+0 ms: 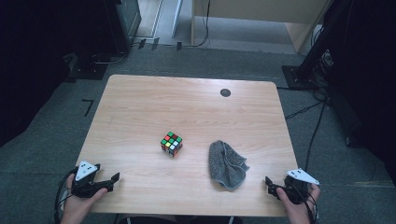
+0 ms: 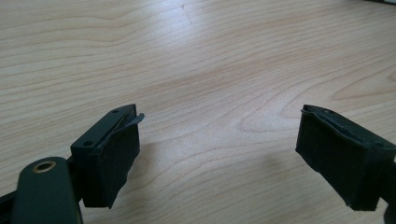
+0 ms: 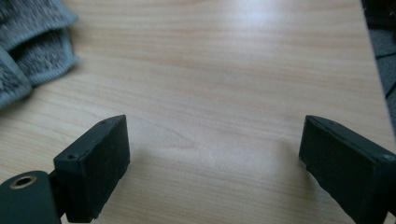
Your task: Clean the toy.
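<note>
A scrambled colour cube (image 1: 171,143) stands near the middle of the wooden table (image 1: 140,107). To its right lies a crumpled grey cloth (image 1: 226,164), whose edge also shows at the upper left of the right gripper view as the cloth (image 3: 28,51). My left gripper (image 1: 113,181) rests low at the table's near left corner, open, with bare wood between its jaws (image 2: 219,154). At the near right corner my right gripper (image 1: 270,184) is open too, nothing between its jaws (image 3: 215,168), the cloth a short way to its left.
A small dark round cap (image 1: 225,92) sits in the tabletop at the far right. Around the table is grey carpet (image 1: 56,140) with cables and dark stands; a pale cabinet (image 1: 261,14) stands beyond the far edge.
</note>
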Action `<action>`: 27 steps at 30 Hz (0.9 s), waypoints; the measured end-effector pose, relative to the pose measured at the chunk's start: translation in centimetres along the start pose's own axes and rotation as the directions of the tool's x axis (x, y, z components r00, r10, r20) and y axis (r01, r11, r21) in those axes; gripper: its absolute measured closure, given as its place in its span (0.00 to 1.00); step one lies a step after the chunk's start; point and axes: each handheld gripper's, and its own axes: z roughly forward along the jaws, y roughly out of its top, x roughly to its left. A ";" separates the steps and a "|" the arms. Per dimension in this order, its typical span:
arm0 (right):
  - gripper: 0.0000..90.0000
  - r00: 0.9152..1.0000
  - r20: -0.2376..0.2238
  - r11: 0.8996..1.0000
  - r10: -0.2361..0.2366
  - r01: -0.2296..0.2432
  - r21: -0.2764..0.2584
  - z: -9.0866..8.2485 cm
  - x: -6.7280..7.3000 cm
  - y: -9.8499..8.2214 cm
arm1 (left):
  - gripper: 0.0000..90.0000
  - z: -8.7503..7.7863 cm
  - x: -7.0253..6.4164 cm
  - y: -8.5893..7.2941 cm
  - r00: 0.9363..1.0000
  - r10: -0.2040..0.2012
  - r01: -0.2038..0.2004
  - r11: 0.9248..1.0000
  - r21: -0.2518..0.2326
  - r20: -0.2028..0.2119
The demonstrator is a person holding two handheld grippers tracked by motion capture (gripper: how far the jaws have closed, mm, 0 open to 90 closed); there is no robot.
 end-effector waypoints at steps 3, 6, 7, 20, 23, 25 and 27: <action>0.11 1.000 0.014 1.000 -0.004 0.004 -0.005 0.1 0.2 0.0 | 0.15 0.3 -0.2 0.0 1.000 0.020 -0.019 1.000 0.018 -0.021; 0.11 1.000 0.016 1.000 -0.004 0.005 -0.012 0.2 0.4 0.0 | 0.15 0.5 -0.5 0.0 0.998 0.045 -0.044 0.998 0.034 -0.037; 0.11 1.000 0.015 1.000 -0.003 0.004 -0.012 0.2 0.4 0.0 | 0.15 0.6 -0.5 0.1 0.998 0.053 -0.051 0.998 0.044 -0.037; 0.11 1.000 0.012 1.000 -0.004 0.004 -0.012 0.2 0.4 0.0 | 0.15 0.8 -0.4 0.2 0.998 0.047 -0.046 0.998 0.047 -0.030; 0.11 1.000 0.012 1.000 -0.003 0.003 -0.011 0.2 0.4 0.0 | 0.15 0.8 -0.4 0.2 0.998 0.047 -0.045 0.998 0.048 -0.031; 0.11 1.000 0.012 1.000 -0.003 0.004 -0.011 0.2 0.4 0.0 | 0.15 0.8 -0.4 0.2 0.998 0.046 -0.045 0.998 0.047 -0.032; 0.11 1.000 0.012 1.000 -0.004 0.004 -0.012 0.2 0.4 0.0 | 0.16 0.8 -0.4 0.3 0.998 0.047 -0.045 0.998 0.048 -0.032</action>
